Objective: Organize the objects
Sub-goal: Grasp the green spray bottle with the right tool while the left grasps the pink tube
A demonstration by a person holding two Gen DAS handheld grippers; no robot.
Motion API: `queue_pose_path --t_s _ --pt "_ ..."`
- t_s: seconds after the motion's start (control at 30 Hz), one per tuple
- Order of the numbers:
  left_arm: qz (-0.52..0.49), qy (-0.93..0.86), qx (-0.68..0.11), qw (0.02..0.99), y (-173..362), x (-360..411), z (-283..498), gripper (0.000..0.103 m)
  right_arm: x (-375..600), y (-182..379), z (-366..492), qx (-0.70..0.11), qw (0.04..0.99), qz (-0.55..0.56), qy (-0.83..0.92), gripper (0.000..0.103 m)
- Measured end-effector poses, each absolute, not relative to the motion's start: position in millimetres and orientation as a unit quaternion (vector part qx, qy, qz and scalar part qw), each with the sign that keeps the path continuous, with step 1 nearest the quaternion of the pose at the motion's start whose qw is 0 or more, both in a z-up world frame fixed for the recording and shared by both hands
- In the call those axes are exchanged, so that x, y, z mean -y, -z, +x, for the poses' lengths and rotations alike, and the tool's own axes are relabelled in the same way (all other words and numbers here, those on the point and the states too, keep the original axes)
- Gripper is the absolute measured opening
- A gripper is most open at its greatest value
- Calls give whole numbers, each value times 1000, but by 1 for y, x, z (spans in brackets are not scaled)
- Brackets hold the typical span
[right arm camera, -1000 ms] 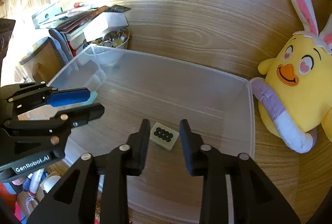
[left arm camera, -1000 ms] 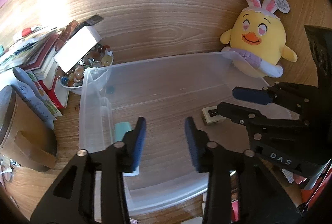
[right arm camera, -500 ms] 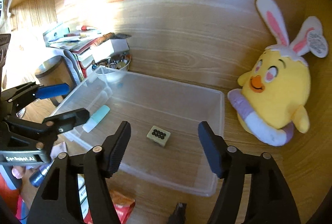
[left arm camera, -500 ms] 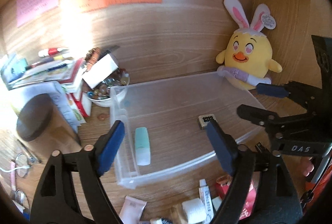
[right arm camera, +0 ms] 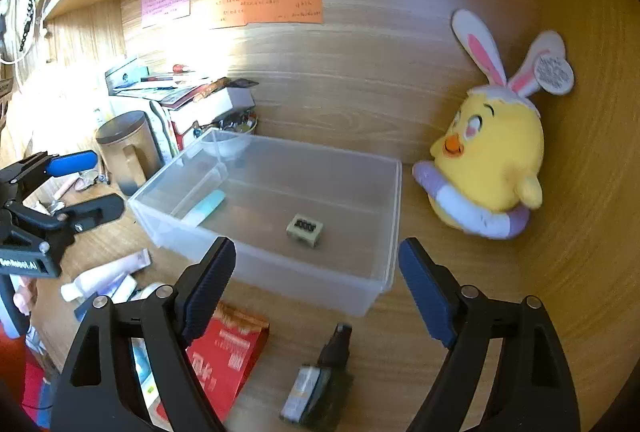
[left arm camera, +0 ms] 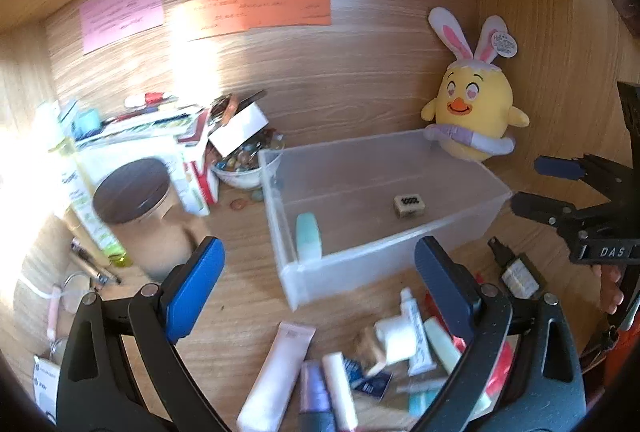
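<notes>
Clear plastic bin (left arm camera: pixel 384 256) at centre frame already holds a teal tube (left arm camera: pixel 308 236) and a small block (left arm camera: pixel 407 205), so both hand-held grippers, left (left arm camera: pixel 316 284) and right (right arm camera: pixel 316 280), jaws just opened wide and empty, hang over the clutter (left arm camera: pixel 360 364) at the lower edge, likely for the next pick.

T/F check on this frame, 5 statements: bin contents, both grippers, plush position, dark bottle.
1. The clear bin holds a teal tube and a small beige block. True.
2. The left gripper is shut on the tube. False: its jaws are open and empty, having just been opening.
3. The right gripper is open and empty. True.
4. The yellow plush chick sits inside the bin. False: it sits outside, beside the bin.
5. The dark bottle lies outside the bin. True.
</notes>
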State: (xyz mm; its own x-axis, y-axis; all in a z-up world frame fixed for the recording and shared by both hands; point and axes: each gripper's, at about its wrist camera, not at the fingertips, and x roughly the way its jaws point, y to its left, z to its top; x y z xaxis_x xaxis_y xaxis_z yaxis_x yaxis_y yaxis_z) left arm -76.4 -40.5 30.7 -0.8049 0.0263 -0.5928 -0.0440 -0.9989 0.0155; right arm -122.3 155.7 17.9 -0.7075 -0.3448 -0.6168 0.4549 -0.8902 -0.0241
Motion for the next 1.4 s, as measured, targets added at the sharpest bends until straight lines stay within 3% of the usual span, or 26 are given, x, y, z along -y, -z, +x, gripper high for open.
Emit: queue_pose_path --t_s 0.87,1.1,1.27,1.4 --pt "-425 -905 19 -34 63 110 -13 96 -192 58 -83 -35 172 401 899 81" --pt "-440 -897 33 -27 77 118 -2 77 -186 63 -83 -29 169 406 898 76" --pt "-421 -907 14 -23 80 109 2 67 -178 68 -86 -32 170 412 895 57" --pt "-409 -912 12 -21 80 105 3 47 -175 72 -88 -35 168 415 894 45"
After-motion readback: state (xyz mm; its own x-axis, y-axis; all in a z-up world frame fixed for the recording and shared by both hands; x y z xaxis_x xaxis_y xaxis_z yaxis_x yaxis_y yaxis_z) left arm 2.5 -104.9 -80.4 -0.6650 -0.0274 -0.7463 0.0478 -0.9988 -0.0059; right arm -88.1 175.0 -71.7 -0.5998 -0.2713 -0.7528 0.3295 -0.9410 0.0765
